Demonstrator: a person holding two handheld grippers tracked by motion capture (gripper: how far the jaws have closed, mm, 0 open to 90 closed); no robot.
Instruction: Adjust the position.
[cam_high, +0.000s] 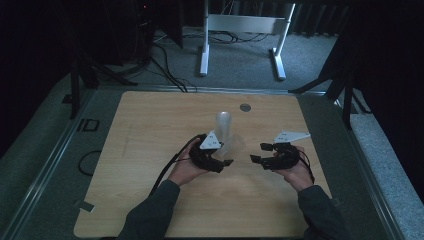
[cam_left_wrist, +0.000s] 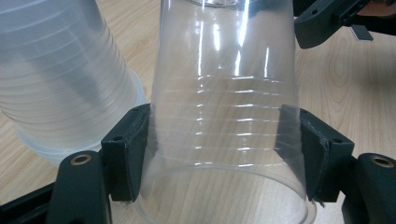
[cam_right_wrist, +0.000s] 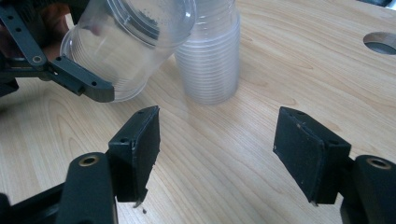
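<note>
Clear plastic cup (cam_left_wrist: 224, 116) clamped near its rim by left gripper (cam_left_wrist: 224, 154), pads pressing both sides, cup tilted on its side just beside the stack of cups (cam_right_wrist: 212, 60), nearer the person. Stack stands upright mid-table (cam_high: 150, 200). Right gripper (cam_right_wrist: 217, 149) wide open, empty, facing the stack.

Left gripper (cam_high: 220, 159) holds tilted clear plastic cup (cam_high: 235, 146) – beside upright stack of clear cups (cam_high: 223, 124); right gripper (cam_high: 261, 152) w/ jaws apart, nearby.
</note>
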